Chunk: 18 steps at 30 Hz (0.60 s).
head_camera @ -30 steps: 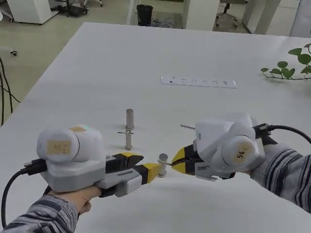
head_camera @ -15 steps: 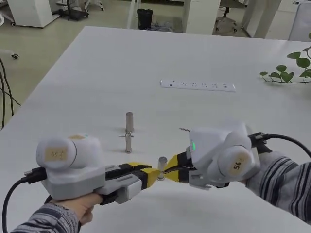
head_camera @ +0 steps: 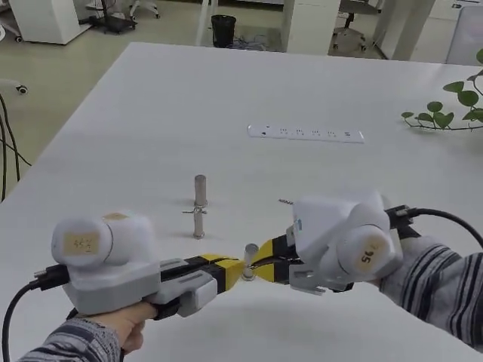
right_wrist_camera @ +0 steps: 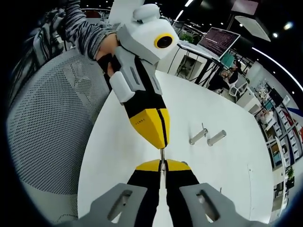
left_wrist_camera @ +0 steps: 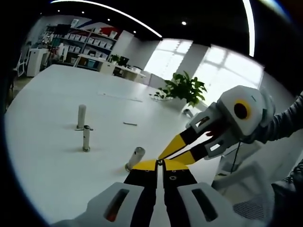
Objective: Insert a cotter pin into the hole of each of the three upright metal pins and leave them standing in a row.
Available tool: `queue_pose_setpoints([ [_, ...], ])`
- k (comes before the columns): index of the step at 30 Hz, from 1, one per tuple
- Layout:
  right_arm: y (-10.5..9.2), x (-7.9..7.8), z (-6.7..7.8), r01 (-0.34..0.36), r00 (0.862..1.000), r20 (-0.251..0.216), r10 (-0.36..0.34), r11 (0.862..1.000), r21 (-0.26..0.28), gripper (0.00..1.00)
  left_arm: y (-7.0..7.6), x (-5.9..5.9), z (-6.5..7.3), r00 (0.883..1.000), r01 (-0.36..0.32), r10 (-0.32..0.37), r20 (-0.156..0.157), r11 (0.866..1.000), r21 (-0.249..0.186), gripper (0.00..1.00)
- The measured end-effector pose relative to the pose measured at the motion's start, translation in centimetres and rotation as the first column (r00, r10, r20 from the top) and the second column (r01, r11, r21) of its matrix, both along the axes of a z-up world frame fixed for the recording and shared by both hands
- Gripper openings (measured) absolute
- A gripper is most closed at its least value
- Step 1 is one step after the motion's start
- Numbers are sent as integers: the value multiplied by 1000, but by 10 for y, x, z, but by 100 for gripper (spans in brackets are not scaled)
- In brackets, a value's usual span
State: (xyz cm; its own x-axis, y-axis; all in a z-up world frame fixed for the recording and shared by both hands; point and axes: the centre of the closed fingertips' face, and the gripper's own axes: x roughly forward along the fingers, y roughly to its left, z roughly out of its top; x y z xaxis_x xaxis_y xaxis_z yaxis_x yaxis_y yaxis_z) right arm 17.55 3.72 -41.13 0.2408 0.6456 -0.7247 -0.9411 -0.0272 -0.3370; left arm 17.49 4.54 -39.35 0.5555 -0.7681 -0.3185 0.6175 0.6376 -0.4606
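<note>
Both grippers have drawn in on the nearest metal pin [head_camera: 251, 255], which sits on the table [head_camera: 226, 98] between their tips. The left gripper [head_camera: 239, 271] has its jaws pressed together. The right gripper [right_wrist_camera: 162, 166] pinches a thin cotter pin [right_wrist_camera: 162, 155]. A handwritten sticker [head_camera: 81, 243] on the left gripper's housing is too blurred to read.

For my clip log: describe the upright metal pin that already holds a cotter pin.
On the white table, nearer than the power strip, two pins stand in line. It is the nearer pin, crossed by a cotter pin; the far pin is bare.
</note>
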Motion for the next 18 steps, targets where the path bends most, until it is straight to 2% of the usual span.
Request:
queue_pose_setpoints([
  [1, -1, 2, 0, 25, 1000, -6, -25, 1000, 8, 0, 1, 1, 0, 1000, 3, -3, 9, 1000, 8, 0],
  [7, -5, 3, -5, 48, 998, -49, -48, 999, 15, 1, -1, -3, -1, 997, 52, -54, 49, 997, 57, 0],
  [9, -6, 2, -6, 50, 997, -61, -49, 999, 18, 3, -2, -5, 0, 994, 80, -85, 74, 994, 76, 0],
  [13, -5, -3, -8, 56, 991, -124, -51, 998, 39, 3, -3, -9, 4, 984, 127, -136, 113, 988, 86, 0],
  [16, -4, -6, -9, 71, 983, -172, -60, 995, 63, 3, -3, -12, 5, 977, 162, -172, 129, 983, 86, 0],
  [18, -3, -9, -9, 82, 976, -209, -63, 994, 79, 2, -3, -13, 5, 972, 178, -192, 139, 979, 104, 0],
])
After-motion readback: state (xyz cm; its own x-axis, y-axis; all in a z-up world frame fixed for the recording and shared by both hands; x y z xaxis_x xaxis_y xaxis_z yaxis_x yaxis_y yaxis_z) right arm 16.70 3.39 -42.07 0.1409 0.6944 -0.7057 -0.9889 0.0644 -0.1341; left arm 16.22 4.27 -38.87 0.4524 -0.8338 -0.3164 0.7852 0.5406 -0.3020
